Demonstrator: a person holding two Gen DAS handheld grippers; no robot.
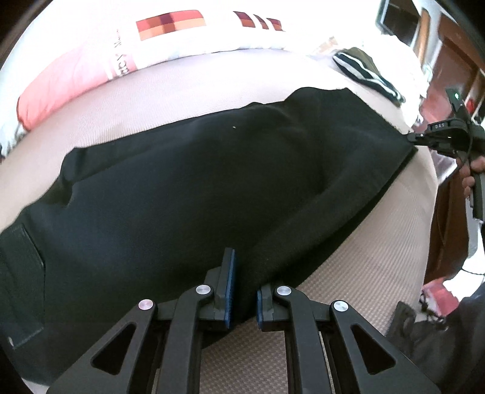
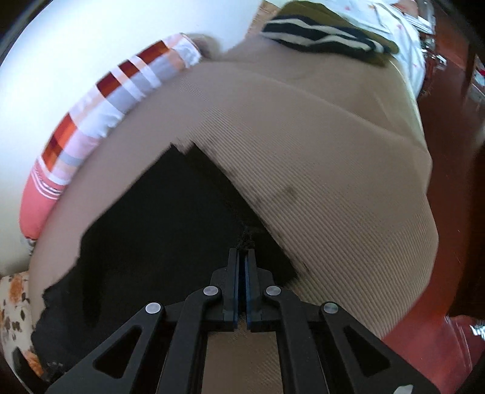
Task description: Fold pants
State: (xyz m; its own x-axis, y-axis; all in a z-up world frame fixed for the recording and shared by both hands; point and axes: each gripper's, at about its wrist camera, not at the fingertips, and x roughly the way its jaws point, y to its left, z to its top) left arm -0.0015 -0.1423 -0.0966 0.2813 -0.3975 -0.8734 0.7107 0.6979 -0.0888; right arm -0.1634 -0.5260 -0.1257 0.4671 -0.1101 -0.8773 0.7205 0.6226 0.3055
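- The black pants [image 1: 194, 188] lie spread flat on the tan ribbed bed cover [image 1: 363, 272], their long axis running across my left wrist view from the pocket and waist end at lower left to the far end at upper right.
- My left gripper [image 1: 244, 295] sits at the near long edge of the pants, roughly midway along. Its blue pads [image 1: 230, 291] are drawn nearly together with a fold of black cloth pinched between them, so I read it as clamped on the near edge.
- My right gripper [image 2: 242, 288] has its jaws fully together. In its own view black fabric runs straight into the pad tips, and from the left wrist view I see that tool [image 1: 424, 138] meeting the far right corner of the pants, so I judge it has the corner, though the exact bite is too dark to confirm.
- The relation that matters: both tools hold the same near edge, right at the end, left at the middle, with the rest of the garment lying away from me toward the patterned pillow [image 1: 169, 27].
- The waist end lies to the left, beyond the left gripper; the right hand is the farther from it, so a lengthwise fold means carrying the right corner leftward along the long axis.
- A striped garment [image 2: 321, 39] lies well apart, up the bed, clear of that path.
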